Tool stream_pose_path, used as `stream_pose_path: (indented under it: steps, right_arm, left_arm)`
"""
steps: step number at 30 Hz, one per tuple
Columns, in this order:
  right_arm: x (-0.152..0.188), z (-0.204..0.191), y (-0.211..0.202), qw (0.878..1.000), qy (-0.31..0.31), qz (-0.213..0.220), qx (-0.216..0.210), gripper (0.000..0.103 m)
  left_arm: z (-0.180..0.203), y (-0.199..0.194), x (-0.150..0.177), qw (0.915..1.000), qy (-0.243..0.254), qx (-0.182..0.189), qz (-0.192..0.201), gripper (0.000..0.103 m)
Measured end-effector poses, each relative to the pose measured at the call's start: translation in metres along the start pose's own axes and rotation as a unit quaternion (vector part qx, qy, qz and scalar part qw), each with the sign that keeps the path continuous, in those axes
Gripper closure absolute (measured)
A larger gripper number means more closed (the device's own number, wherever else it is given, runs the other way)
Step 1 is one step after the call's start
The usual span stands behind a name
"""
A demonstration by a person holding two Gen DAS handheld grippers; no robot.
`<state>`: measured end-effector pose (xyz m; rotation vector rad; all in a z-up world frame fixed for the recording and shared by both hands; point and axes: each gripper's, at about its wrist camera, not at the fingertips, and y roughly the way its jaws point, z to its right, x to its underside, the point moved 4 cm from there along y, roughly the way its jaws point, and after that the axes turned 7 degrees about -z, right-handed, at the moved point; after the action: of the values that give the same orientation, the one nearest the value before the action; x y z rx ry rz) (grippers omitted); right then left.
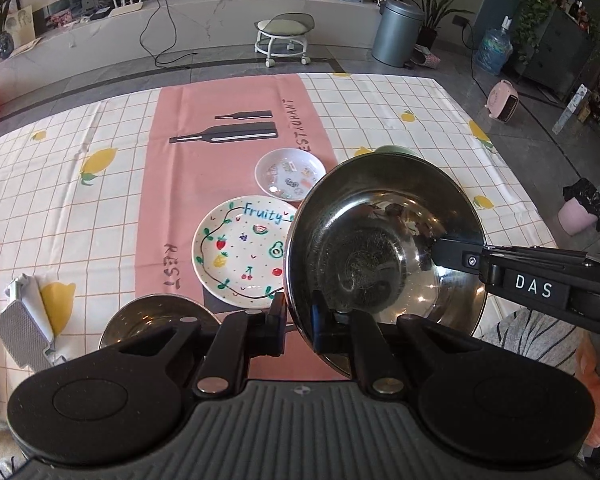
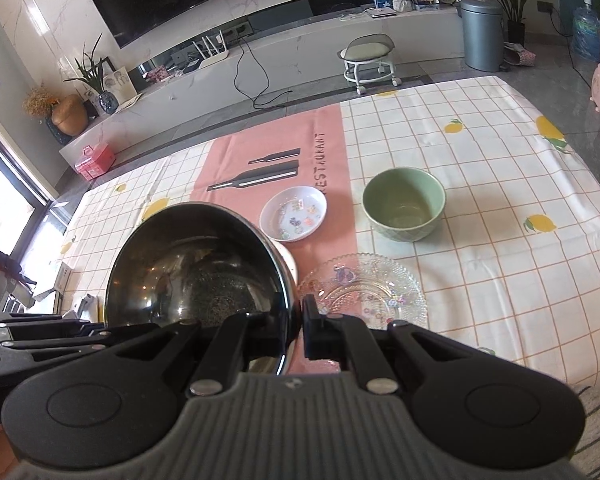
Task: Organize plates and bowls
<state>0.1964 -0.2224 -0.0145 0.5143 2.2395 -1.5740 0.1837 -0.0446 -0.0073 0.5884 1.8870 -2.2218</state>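
Two grippers lift steel bowl

Both grippers clamp one round, mirror-bright steel bowl [image 1: 384, 248], tilted above the table [image 1: 100, 216]: the left gripper [image 1: 298, 328] pinches its near rim, the right gripper [image 2: 296, 330] the opposite rim. Below lie a painted "Fruity" plate [image 1: 240, 252], a small white dish [image 1: 290, 174], a beaded glass plate [image 2: 364, 288] and a green ceramic bowl [image 2: 404, 204].

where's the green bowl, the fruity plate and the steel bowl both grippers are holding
green bowl [image 2: 403, 204], right wrist view, on its inner wall.
fruity plate [image 1: 242, 252], left wrist view, on its painted centre.
steel bowl [image 1: 380, 248], left wrist view, on its shiny inside, held tilted above the table.
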Motion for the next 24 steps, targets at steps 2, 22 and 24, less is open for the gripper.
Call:
stream_pose_path:
  steps: [2, 22, 24]
  right_arm:
    - [0.001, -0.01, 0.001, 1.0, -0.007, -0.005, -0.003, 0.098]
    - [0.03, -0.102, 0.048, 0.993, -0.101, -0.061, 0.0, 0.101]
    - [0.031, -0.107, 0.053, 0.992, -0.106, -0.063, -0.002, 0.101]
  left_arm:
    - [-0.01, -0.005, 0.004, 0.9999, -0.01, 0.004, 0.004, 0.09]
    - [-0.102, -0.01, 0.063, 0.9895, -0.139, -0.004, 0.039, 0.093]
    - [-0.11, -0.009, 0.066, 0.9888, -0.143, -0.01, 0.042, 0.093]
